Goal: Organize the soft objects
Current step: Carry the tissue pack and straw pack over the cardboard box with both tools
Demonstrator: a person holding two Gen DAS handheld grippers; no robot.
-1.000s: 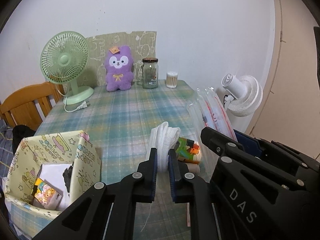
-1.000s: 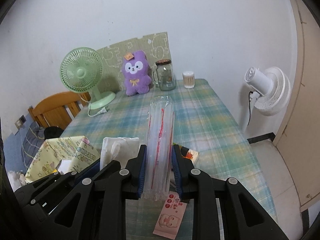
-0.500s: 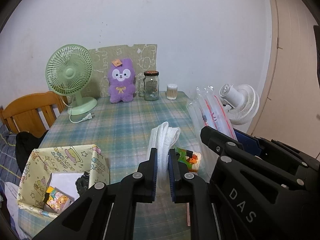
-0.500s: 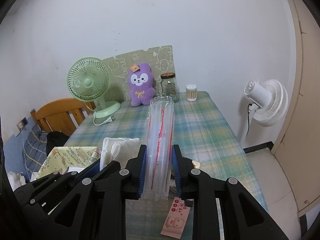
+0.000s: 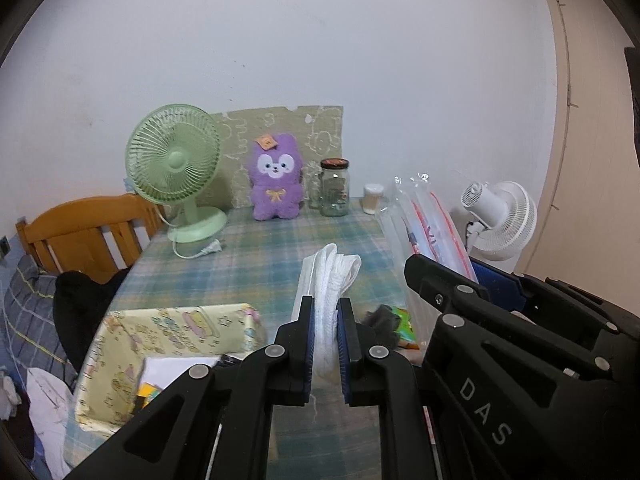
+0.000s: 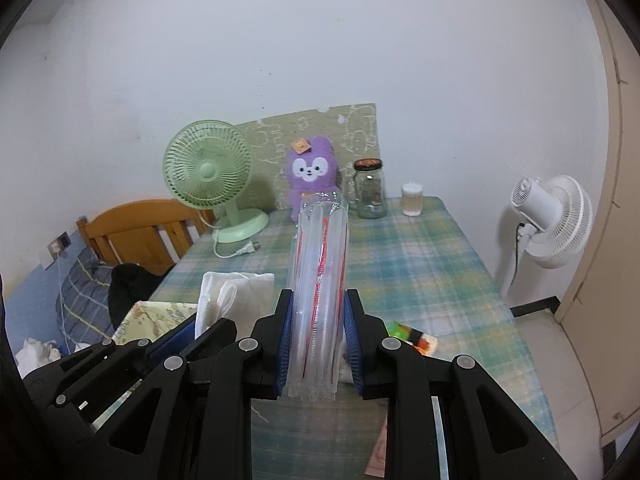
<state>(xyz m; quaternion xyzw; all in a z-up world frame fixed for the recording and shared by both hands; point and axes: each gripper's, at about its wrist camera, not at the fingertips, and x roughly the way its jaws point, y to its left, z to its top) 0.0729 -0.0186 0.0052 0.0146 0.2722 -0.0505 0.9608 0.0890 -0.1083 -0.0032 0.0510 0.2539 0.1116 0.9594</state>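
A: What is the left claw carrying?

B: A folded white cloth. The jaws are clenched on its lower part, and the free top stands up above them, over the counter. It looks light and limp, so I would expect it to sag or slide if taken by one thin layer. Pinching the whole fold, as here, seems the safer hold.

A: And the right claw?

B: Clenched on a clear air-cushion bag with red print, gripped near its bottom end, the rest sticking forward and up. It reads as very light, springy and slick. Too hard a squeeze might burst a cell; too soft and it could slip. A hold across several tubes, low down, looks sensible.

A: Where would they go?

B: Probably the patterned box at the near left of the counter, which already has things inside. That is only a guess. The purple plush sits at the far edge against the wall, untouched.
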